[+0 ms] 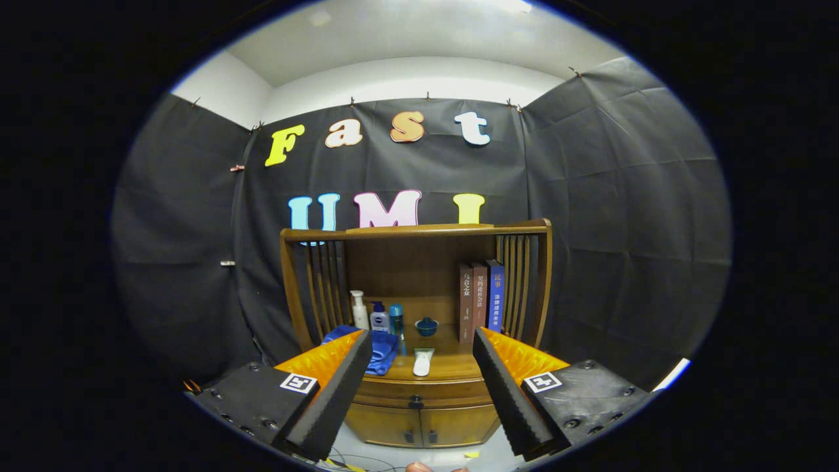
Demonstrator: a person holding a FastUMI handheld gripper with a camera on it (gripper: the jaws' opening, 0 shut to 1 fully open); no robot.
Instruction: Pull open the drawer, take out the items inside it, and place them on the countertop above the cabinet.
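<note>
Drawer shut, flush in the front of the wooden cabinet, just under the countertop and above two small doors; dark knob at its middle. Contents hidden behind the closed front. Seen beyond and between the fingers, well apart from them.

Gripper wide open, holding nothing, hanging in the air in front of the cabinet; fingers spread to either side of the drawer front, touching no part of it.

On the countertop: blue cloth folded at the left, partly behind the left finger; white flat object lying just right of the cloth, near the front edge. Further back, white pump bottle, white-and-blue bottle and slim teal bottle standing upright in a row near the left slats. Small blue lidded bowl at the middle back. Three books upright against the right slats, spines facing out.

Curved wooden shelf frame arching over the countertop, slatted at both sides. Pale floor below the cabinet with thin cables lying on it. Fingertip of a person at the very bottom, between the fingers.
</note>
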